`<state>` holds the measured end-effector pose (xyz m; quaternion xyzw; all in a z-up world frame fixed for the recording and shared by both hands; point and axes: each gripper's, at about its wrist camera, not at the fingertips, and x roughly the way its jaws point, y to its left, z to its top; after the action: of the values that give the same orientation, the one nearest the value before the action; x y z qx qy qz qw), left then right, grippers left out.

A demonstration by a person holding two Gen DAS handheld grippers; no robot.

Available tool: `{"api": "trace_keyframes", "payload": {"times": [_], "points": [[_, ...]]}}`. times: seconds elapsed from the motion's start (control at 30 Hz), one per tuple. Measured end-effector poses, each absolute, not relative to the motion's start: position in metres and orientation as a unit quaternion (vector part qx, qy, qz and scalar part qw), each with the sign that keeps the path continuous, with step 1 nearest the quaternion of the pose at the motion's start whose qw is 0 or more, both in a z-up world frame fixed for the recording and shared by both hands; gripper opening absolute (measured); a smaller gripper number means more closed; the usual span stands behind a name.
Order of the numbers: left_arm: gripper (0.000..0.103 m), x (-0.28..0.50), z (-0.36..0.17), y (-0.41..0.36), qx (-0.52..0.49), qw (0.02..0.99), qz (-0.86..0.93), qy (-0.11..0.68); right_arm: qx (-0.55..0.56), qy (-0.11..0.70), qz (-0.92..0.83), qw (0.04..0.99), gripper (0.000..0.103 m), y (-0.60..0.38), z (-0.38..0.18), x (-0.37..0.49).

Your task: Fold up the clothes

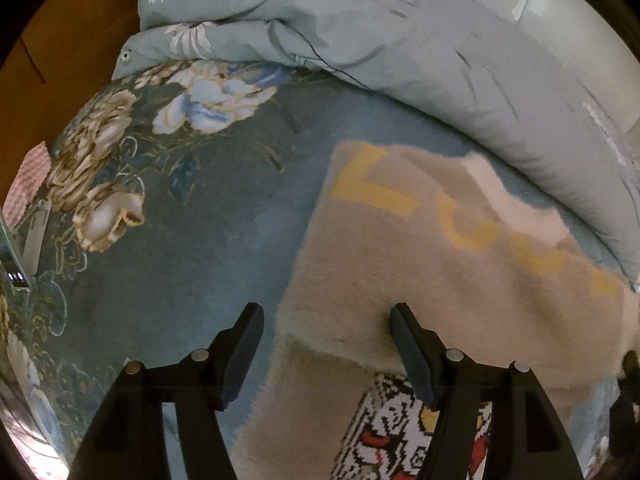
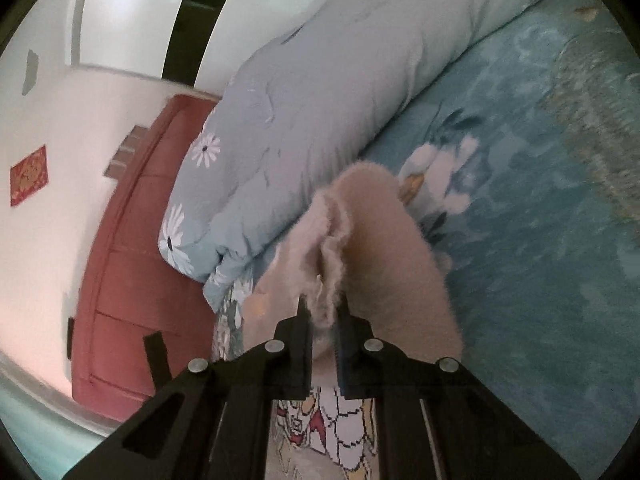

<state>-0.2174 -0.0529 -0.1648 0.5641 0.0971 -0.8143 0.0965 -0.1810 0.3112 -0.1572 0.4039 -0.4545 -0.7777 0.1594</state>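
A fuzzy beige sweater (image 1: 420, 264) with yellow letters and a cartoon patch (image 1: 396, 428) lies on the blue floral bed sheet (image 1: 192, 240). My left gripper (image 1: 326, 316) is open just above the sweater's left edge; one finger is over the sheet, the other over the sweater. In the right wrist view my right gripper (image 2: 323, 308) is shut on a fold of the sweater's fuzzy edge (image 2: 332, 264) and holds it lifted off the bed. The cartoon patch (image 2: 324, 424) shows below the fingers.
A rolled pale blue-green quilt (image 1: 360, 32) with daisies lies along the far side of the bed, close behind the sweater; it also shows in the right wrist view (image 2: 304, 112). A red door (image 2: 136, 264) and white wall stand beyond. A phone (image 1: 16, 264) lies at the left.
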Motion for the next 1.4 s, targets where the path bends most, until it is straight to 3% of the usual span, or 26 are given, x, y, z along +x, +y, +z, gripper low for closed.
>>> {"api": "trace_keyframes", "payload": {"times": [0.23,0.47,0.63,0.8,0.87,0.93,1.03,1.4], "points": [[0.074,-0.219,-0.176,-0.055,0.577,0.106,-0.802,0.114,0.465,-0.46,-0.748,0.112,0.009,0.314,-0.196,-0.187],[0.076,-0.213,-0.164,-0.055,0.581,0.092,-0.801,0.11,0.459,-0.426,-0.77,0.127,0.012,0.31,-0.185,-0.188],[0.076,-0.178,-0.15,-0.058,0.584,0.045,-0.807,0.078,0.467,-0.386,-0.788,0.107,0.012,0.308,-0.163,-0.165],[0.076,-0.124,-0.162,-0.084,0.611,0.015,-0.785,0.1,0.52,-0.407,-0.748,0.074,0.014,0.3,-0.17,-0.124],[0.076,-0.102,-0.169,-0.099,0.62,0.011,-0.777,0.108,0.537,-0.406,-0.737,0.061,0.018,0.294,-0.171,-0.104],[0.076,-0.086,-0.176,-0.112,0.631,0.006,-0.765,0.131,0.55,-0.407,-0.728,0.047,0.034,0.289,-0.172,-0.083],[0.076,-0.062,-0.186,-0.131,0.64,-0.004,-0.748,0.176,0.56,-0.407,-0.721,0.023,0.04,0.286,-0.17,-0.054],[0.076,-0.029,-0.202,-0.143,0.644,-0.086,-0.714,0.261,0.624,-0.393,-0.674,0.04,0.045,0.251,-0.184,-0.009]]}}
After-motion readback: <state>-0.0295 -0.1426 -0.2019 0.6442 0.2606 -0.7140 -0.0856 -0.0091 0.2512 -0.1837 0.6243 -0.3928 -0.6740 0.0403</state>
